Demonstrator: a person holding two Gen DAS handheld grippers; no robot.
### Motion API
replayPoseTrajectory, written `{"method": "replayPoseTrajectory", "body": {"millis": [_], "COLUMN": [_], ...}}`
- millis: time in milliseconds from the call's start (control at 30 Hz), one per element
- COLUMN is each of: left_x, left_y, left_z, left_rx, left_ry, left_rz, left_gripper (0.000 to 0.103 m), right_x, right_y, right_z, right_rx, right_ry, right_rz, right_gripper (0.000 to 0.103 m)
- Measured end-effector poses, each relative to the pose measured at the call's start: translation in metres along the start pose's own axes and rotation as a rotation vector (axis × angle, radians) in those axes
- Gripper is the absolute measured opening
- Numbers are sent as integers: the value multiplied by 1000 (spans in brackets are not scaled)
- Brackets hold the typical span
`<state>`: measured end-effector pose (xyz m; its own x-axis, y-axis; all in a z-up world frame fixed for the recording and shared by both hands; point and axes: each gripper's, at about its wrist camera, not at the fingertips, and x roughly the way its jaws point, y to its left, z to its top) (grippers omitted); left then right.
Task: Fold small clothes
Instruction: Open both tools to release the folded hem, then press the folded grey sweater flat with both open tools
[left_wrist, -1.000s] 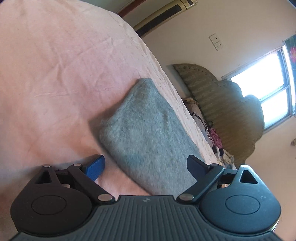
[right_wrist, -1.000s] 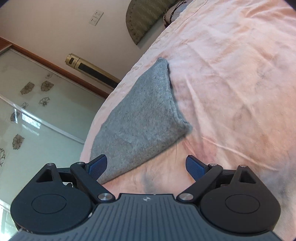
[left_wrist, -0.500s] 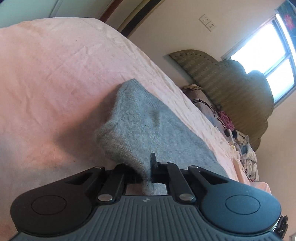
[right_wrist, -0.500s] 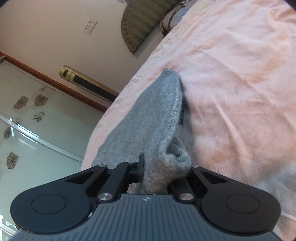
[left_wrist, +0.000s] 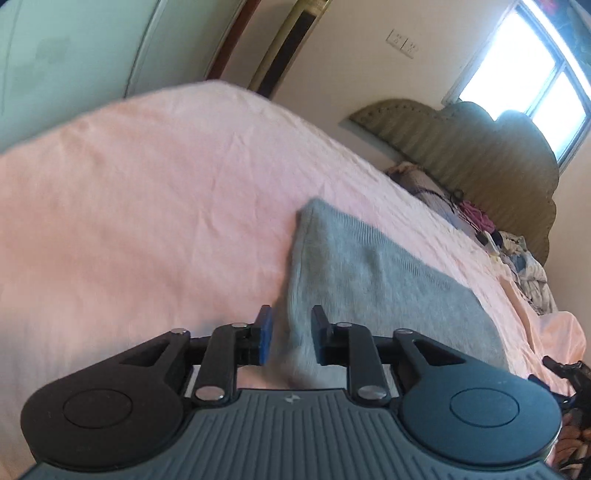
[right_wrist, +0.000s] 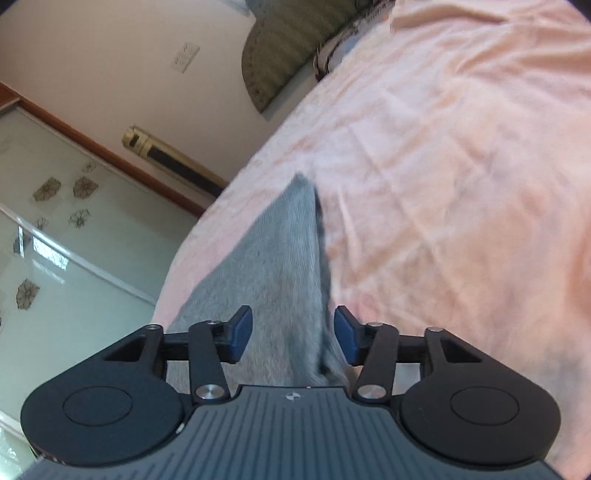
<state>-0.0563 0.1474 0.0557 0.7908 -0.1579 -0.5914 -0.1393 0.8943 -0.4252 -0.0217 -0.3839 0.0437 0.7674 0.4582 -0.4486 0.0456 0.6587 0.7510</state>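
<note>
A grey knitted garment (left_wrist: 373, 280) lies folded on the pink bed sheet (left_wrist: 147, 206). In the left wrist view my left gripper (left_wrist: 290, 336) is part open, its jaws apart on either side of the garment's near left corner, not clamping it. In the right wrist view the same garment (right_wrist: 273, 280) runs away from me as a narrow grey wedge on the pink sheet (right_wrist: 443, 184). My right gripper (right_wrist: 293, 334) is part open astride its near right corner, with the cloth loose between the blue pads.
An olive padded headboard (left_wrist: 480, 158) with a pile of clothes (left_wrist: 524, 258) below it stands at the bed's far end. A glass wardrobe door (right_wrist: 55, 258) and a gold floor unit (right_wrist: 170, 158) lie beyond the bed's edge. A bright window (left_wrist: 532, 77) is behind.
Half a second ago both grippers were shut on the garment's near corners and held them up. Now both have opened and the garment lies flatter on the sheet.
</note>
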Motion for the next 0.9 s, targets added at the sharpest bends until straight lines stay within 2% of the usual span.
{"method": "replayPoseTrajectory", "body": {"millis": [33, 67, 100, 167, 233, 300, 400, 500, 567, 600, 700, 800, 867, 900], "left_x": [6, 15, 28, 56, 93, 127, 169, 198, 201, 201, 201, 196, 183, 174], "left_y": [-9, -15, -23, -39, -59, -82, -115, -120, -112, -105, -96, -100, -101, -101], "left_z": [13, 24, 36, 50, 60, 60, 46, 36, 33, 36, 41, 43, 45, 45], "left_rx": [39, 59, 66, 72, 98, 190, 402, 506, 540, 504, 440, 431, 385, 364], "left_ry": [-35, -56, -68, -61, -17, 19, 36, 76, 36, 43, 40, 37, 44, 38], "left_rz": [23, 30, 21, -2, 11, 38, 126, 197, 197, 176, 201, 248, 243, 207], "left_gripper": [41, 59, 66, 68, 68, 68, 68, 70, 77, 78, 83, 84, 83, 83], "right_x": [4, 12, 26, 59, 97, 133, 178, 209, 217, 220, 212, 208, 201, 194], "right_y": [6, 12, 18, 27, 33, 39, 45, 46, 48, 47, 25, 29, 43, 54], "right_z": [12, 24, 36, 56, 71, 81, 87, 85, 81, 81, 87, 81, 76, 74], "right_rx": [-20, -47, -80, -134, -186, -258, -314, -355, -402, -412, -324, -353, -393, -411], "right_ry": [-5, 2, 11, 23, 50, 79, 136, 177, 189, 201, 178, 167, 145, 111], "right_rz": [-5, -16, -29, -72, -129, -202, -268, -307, -318, -341, -275, -279, -328, -349], "right_gripper": [54, 54, 55, 55, 55, 55, 55, 55, 36, 11, 4, 8, 26, 44]}}
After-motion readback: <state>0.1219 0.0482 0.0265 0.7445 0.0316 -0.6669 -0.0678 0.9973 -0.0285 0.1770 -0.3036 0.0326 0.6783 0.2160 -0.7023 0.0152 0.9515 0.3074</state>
